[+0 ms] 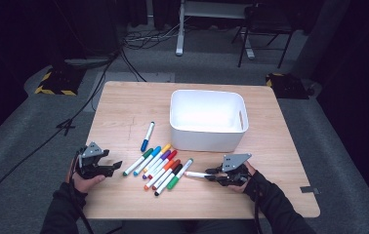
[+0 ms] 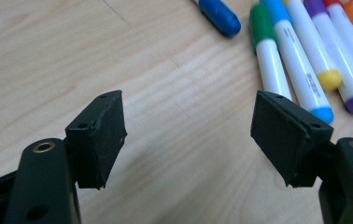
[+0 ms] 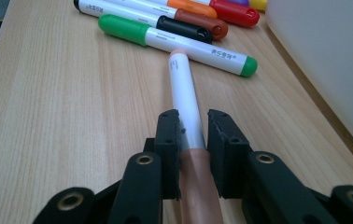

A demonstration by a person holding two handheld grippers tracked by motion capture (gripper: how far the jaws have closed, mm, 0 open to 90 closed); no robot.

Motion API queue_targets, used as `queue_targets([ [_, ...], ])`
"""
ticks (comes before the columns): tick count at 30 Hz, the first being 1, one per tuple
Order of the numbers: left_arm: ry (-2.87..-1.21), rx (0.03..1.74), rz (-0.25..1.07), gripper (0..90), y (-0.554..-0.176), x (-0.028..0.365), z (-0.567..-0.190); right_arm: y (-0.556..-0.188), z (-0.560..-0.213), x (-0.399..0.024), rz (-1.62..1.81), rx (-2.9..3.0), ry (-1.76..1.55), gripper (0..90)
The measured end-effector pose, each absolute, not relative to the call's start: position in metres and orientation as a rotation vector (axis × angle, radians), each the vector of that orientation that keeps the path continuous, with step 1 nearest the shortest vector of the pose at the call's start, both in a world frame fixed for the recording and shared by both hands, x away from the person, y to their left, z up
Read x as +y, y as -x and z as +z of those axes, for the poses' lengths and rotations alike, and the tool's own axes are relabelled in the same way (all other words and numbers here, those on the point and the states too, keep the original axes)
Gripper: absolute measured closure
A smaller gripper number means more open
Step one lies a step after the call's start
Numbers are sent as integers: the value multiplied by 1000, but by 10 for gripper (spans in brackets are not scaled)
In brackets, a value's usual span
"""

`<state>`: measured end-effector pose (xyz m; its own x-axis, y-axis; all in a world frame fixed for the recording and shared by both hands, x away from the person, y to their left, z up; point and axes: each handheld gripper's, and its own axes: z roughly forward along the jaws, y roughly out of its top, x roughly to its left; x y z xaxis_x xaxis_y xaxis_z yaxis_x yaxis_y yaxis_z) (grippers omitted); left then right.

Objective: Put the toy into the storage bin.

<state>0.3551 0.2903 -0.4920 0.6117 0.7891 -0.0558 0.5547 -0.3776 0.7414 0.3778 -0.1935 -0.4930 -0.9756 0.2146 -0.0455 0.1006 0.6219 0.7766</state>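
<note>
Right tool [image 3: 192, 135] clamping marker [image 3: 184, 88] — wooden table [image 1: 280, 161], dark room

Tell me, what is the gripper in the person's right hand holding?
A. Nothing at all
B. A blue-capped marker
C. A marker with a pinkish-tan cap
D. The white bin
C: in the right gripper view the right gripper has its black jaws closed on the pinkish-tan marker, whose white barrel points at the other markers on the table.
</note>
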Motion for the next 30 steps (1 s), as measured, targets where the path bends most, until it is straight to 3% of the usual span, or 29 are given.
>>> queue_targets([
  [11, -2194, 986, 351, 247, -324, 269, -503, -378, -479, -202, 1287, 2664, -278, 746],
  [30, -2210, 960, 355, 227, -323, 262, -502, -384, -441, -209, 1308, 2551, -273, 746],
])
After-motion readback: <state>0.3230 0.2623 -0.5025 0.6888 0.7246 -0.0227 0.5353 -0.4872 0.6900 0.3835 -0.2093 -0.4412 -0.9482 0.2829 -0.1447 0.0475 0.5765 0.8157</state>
